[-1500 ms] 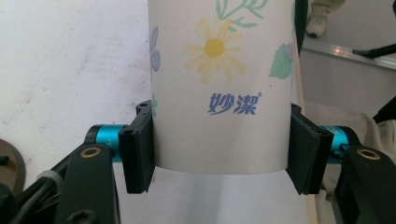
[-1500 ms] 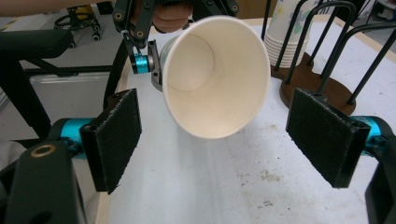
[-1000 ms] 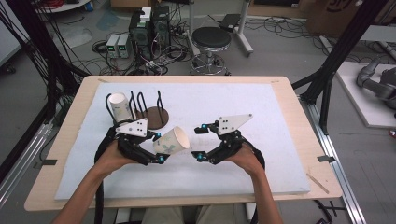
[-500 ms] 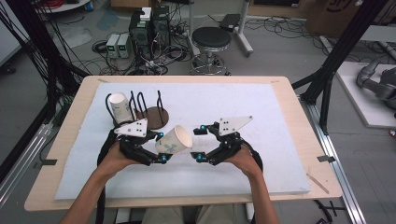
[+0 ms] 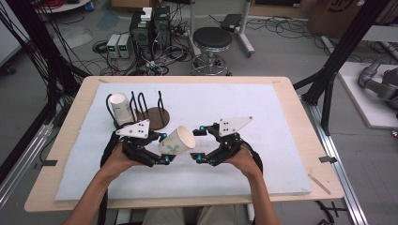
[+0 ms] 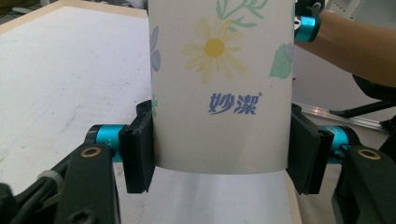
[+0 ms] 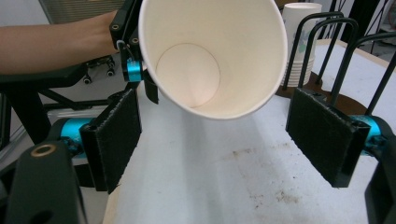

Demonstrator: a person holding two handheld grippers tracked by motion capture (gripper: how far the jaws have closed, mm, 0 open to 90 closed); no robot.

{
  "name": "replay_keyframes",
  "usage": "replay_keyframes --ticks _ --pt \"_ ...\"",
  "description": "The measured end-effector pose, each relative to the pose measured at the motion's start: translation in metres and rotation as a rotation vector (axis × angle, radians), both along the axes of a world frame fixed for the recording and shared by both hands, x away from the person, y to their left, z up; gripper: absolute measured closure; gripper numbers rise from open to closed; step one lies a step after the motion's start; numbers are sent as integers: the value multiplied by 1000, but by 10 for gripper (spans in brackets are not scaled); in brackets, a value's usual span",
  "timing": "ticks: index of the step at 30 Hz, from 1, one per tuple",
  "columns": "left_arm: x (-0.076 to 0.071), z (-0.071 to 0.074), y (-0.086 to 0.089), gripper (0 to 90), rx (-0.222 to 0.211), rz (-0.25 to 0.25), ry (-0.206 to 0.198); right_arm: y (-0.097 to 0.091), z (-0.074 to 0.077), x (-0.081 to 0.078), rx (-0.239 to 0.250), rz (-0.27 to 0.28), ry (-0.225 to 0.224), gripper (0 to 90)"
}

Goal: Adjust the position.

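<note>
A white paper cup point(image 5: 177, 140) with a flower print lies tilted over the white board, its mouth turned to the right. My left gripper point(image 5: 165, 149) is shut on its lower wall; in the left gripper view both pads press the cup point(image 6: 219, 88) from the sides, the left gripper point(image 6: 219, 149) low around it. My right gripper point(image 5: 201, 143) stands open just right of the cup's rim, apart from it. In the right gripper view the cup's point(image 7: 210, 51) empty inside faces me above the right gripper point(image 7: 229, 135).
A black wire rack on a brown round base point(image 5: 149, 111) stands at the back left with a stack of paper cups point(image 5: 121, 108) in it. The white foam board point(image 5: 272, 108) covers the wooden table. A stool point(image 5: 212, 40) and electronics sit beyond the far edge.
</note>
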State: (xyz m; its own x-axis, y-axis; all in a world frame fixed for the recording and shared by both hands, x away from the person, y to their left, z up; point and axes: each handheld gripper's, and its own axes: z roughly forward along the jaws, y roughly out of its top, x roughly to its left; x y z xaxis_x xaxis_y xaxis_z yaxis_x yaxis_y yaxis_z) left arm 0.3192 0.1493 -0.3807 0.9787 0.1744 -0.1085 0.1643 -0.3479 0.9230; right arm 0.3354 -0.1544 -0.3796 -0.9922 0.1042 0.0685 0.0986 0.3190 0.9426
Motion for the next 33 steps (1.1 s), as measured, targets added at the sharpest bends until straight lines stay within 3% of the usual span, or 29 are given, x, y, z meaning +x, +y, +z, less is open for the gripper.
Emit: replay_keyframes --ticks 25,33 --pt "-2 -6 -12 361 -58 -32 -15 10 -3 0 20 37 9 187" --pt "-2 -13 -15 361 -105 -35 -26 12 -2 0 36 44 3 186"
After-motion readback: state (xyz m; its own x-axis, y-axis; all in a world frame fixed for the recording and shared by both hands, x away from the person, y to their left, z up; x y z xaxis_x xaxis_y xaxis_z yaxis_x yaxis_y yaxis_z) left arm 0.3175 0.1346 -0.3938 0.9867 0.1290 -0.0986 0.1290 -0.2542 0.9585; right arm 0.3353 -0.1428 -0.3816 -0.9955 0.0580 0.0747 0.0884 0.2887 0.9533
